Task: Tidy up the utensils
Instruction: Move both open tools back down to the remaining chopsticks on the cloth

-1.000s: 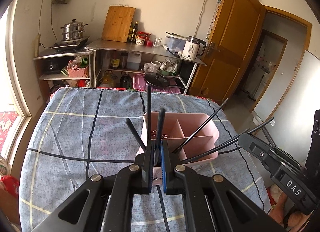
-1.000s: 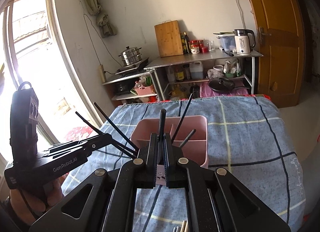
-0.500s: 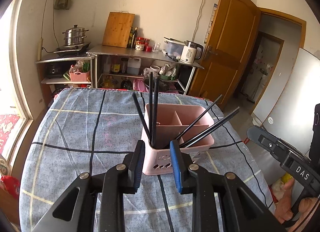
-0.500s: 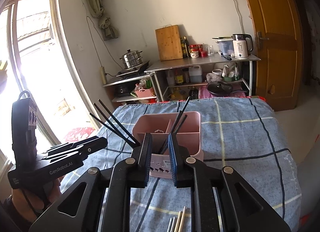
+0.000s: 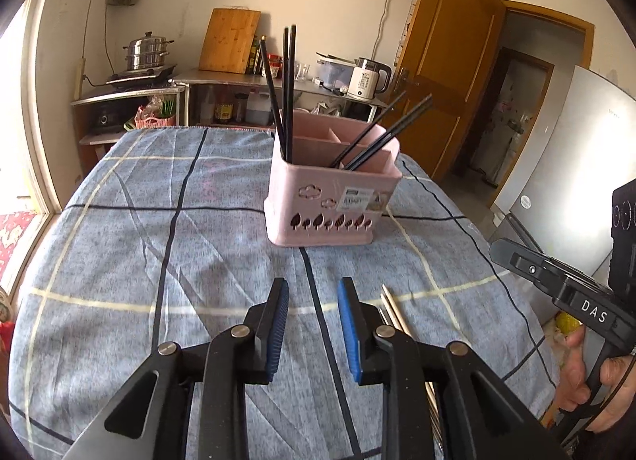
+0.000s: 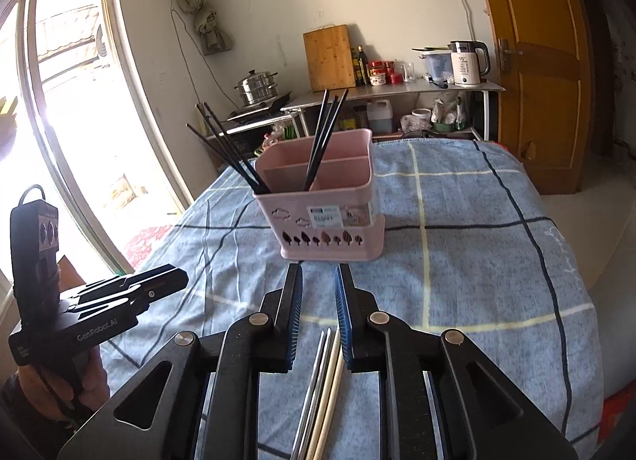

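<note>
1. Holding your left gripper (image 5: 312, 297) above the blue checked cloth (image 5: 139, 221), you are keeping its jaws a narrow way apart with nothing between the blue pads.
2. You are showing the same on the right gripper (image 6: 318, 285): jaws a little apart, empty, hanging over the cloth just short of the pink holder (image 6: 330, 221).
3. Both sets of jaws were opening in the last second, then holding at this gap; the black chopsticks are no longer between them.
4. The holder is standing upright on the cloth, ahead of both grippers, its leaf cut-outs and label facing you.
5. Three black chopsticks (image 5: 287, 94) are standing nearly upright at the holder's left near corner in the left view.
6. Another group of black chopsticks (image 5: 381, 130) is leaning out to the right from the front section.
7. Pale and metal chopsticks (image 6: 324, 388) are lying flat on the cloth under the right gripper, running towards you; in the left view they are showing just right of the left gripper's right finger.
8. Your hand (image 5: 588, 376) is gripping the right tool's handle at the frame edge.
</note>
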Tool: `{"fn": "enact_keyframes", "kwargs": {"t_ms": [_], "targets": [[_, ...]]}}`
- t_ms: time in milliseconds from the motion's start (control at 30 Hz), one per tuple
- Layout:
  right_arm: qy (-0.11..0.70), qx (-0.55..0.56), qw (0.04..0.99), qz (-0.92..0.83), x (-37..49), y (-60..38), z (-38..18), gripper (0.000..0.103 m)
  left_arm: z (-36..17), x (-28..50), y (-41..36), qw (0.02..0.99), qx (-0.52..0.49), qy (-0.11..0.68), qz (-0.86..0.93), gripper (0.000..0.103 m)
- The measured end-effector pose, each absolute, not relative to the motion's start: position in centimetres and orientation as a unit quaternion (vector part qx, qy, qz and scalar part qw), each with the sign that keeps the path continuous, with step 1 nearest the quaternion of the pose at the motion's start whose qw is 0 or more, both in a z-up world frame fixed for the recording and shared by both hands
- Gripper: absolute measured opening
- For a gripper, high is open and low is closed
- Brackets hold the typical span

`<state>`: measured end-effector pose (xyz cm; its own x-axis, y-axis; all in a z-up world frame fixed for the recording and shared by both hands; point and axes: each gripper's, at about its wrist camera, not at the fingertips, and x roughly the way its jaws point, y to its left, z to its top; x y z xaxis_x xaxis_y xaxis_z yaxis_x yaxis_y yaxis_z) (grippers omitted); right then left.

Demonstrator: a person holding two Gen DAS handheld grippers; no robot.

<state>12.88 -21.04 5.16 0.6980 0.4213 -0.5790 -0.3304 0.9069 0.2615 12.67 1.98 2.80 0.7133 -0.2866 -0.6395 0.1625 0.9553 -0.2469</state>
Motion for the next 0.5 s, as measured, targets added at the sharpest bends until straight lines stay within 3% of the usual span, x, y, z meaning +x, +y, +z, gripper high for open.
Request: {"fn": "enact_keyframes", "kwargs": {"t_ms": [500], "targets": [[0.414, 0.062, 0.887, 0.197, 10.6, -21.3, -1.9, 0.017, -1.9, 9.3, 1.7, 0.900, -0.110, 0.403, -0.125, 0.025]]}}
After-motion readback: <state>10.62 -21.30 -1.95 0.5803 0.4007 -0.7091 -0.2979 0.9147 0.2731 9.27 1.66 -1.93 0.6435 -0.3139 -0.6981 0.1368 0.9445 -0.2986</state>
